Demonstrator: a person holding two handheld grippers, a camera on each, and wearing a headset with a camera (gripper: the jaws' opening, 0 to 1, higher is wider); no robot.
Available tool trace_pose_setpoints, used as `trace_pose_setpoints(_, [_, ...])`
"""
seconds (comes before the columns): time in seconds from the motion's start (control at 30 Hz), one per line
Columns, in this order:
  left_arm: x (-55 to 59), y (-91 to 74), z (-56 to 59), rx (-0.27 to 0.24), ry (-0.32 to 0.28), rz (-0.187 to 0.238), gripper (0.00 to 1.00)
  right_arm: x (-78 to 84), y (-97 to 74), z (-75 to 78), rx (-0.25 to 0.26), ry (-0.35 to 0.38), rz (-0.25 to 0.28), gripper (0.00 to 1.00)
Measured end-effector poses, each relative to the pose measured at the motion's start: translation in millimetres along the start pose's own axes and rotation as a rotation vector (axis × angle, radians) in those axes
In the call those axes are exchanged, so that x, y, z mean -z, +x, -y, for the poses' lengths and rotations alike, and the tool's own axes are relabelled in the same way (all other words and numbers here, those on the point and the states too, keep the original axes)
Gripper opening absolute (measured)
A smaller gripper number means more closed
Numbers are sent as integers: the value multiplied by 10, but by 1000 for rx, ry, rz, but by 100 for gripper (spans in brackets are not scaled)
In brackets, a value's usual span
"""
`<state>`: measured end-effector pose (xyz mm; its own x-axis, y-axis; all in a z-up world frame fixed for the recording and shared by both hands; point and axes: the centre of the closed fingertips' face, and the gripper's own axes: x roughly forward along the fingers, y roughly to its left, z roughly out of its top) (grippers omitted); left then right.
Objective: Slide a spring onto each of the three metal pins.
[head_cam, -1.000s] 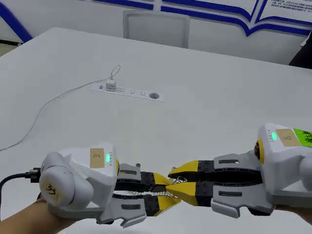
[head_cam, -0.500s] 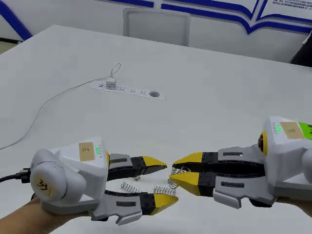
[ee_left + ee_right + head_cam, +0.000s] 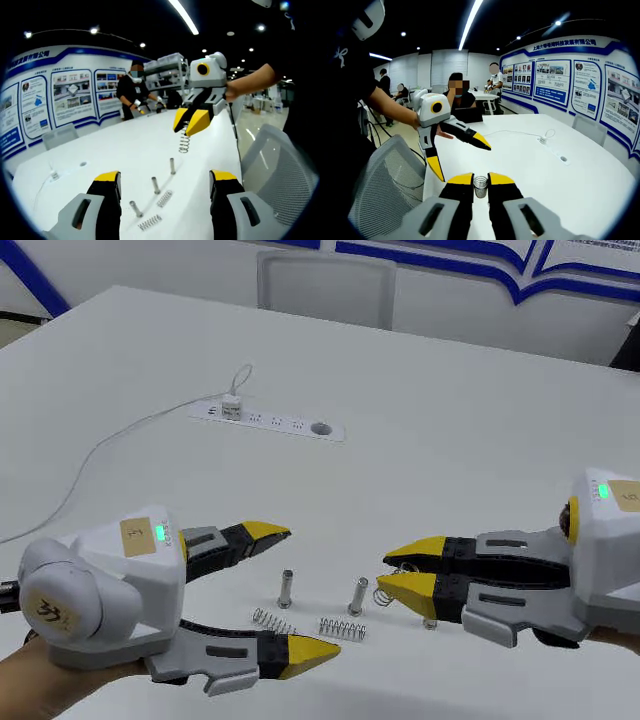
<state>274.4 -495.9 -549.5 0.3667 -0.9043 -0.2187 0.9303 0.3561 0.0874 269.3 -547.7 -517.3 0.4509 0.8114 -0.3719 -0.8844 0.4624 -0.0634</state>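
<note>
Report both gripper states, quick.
Left gripper: open, holding nothing.
Right gripper: closed on a spring.

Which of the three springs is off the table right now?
The spring pinched in the right gripper; the other two springs lie flat on the table beside the pins.

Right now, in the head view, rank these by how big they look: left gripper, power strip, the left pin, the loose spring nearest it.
1. Left gripper, though it is also nearest the camera.
2. Power strip, lying farther off.
3. Left pin and loose spring: too alike to rank.
</note>
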Motion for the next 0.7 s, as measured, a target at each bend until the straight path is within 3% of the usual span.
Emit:
trace_pose_setpoints(0.13, [48, -69, -98, -42, -15, -6, 83, 34, -47, 144, 37, 14, -7, 11])
trace_pose_setpoints(0.33, [102, -196, -196, -83, -50, 3, 89, 105, -107, 327, 97, 43, -14, 11])
trace_pose_setpoints(0.6, [136, -275, -293, -137, -83, 1, 100, 423, -180, 648, 209, 130, -70, 11])
trace_pose_setpoints(0.7, [161, -291, -299, -144, -80, -12, 100, 543, -202, 737, 241, 147, -94, 11])
